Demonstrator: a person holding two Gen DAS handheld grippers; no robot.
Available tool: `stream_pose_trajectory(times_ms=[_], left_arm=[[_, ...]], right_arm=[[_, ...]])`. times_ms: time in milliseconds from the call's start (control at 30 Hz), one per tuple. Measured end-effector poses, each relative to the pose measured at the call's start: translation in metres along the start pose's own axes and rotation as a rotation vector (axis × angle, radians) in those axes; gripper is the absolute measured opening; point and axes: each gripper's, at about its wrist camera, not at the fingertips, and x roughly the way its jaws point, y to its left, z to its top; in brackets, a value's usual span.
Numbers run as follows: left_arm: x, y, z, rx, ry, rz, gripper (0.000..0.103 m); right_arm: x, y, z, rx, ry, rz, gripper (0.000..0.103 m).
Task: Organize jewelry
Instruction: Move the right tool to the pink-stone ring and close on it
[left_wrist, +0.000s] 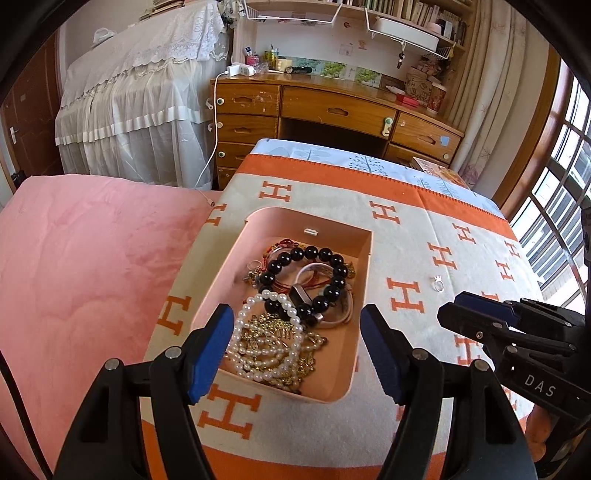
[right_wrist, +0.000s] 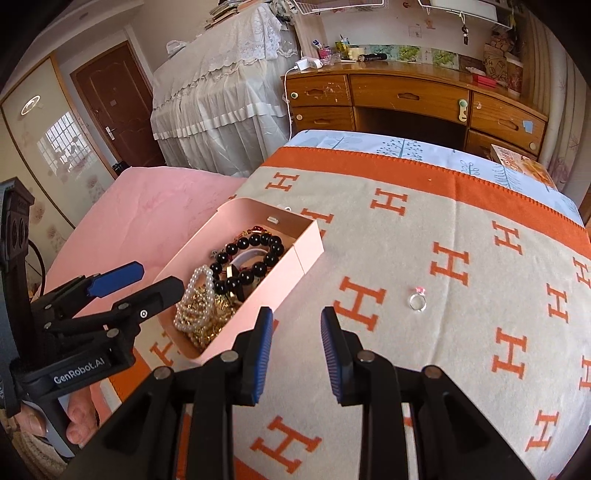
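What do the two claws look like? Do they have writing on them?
Both are black plastic with silver rivets and ribbed blue pads on the fingertips. The left claw has white "GenRobot.AI" lettering on its side; the right claw shows "DAS". A bare hand grips the left handle.

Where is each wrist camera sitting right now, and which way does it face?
Left wrist: above the pink box of jewelry, facing the desk; own open left gripper shows, right gripper at its right.
Right wrist: over the blanket right of the box, same heading; own open gripper, left gripper and the holder's fingers show.
Shared: box, black bead bracelet, loose ring, desk.
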Motion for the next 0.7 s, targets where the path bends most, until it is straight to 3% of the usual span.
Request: stream_pose_trajectory(times_ms=[200, 300, 467, 700], left_arm=[[-0.02, -0.024, -0.002, 0.055, -0.035, -0.016, 0.081], [-0.028, -0.037, 0.003, 0.087, -0.049, -0.024, 0.083], [-0.034, -0.057, 0.016, 0.134, -0.062, -0.018, 0.093], [-0.016, -0.081, 0.044, 0.206, -0.037, -0.003, 0.097]], right_arm=[[-0.027, -0.009, -0.01, -0.003, 0.001, -0.028, 0.027], [-0.039, -0.016, -0.009, 0.004, -0.004, -0.043, 0.03], [-0.057, -0.033, -0.001, 0.02, -0.017, -0.076, 0.051], [-0.049, -0.065, 0.021, 0.062, 0.012, -0.14, 0.054]])
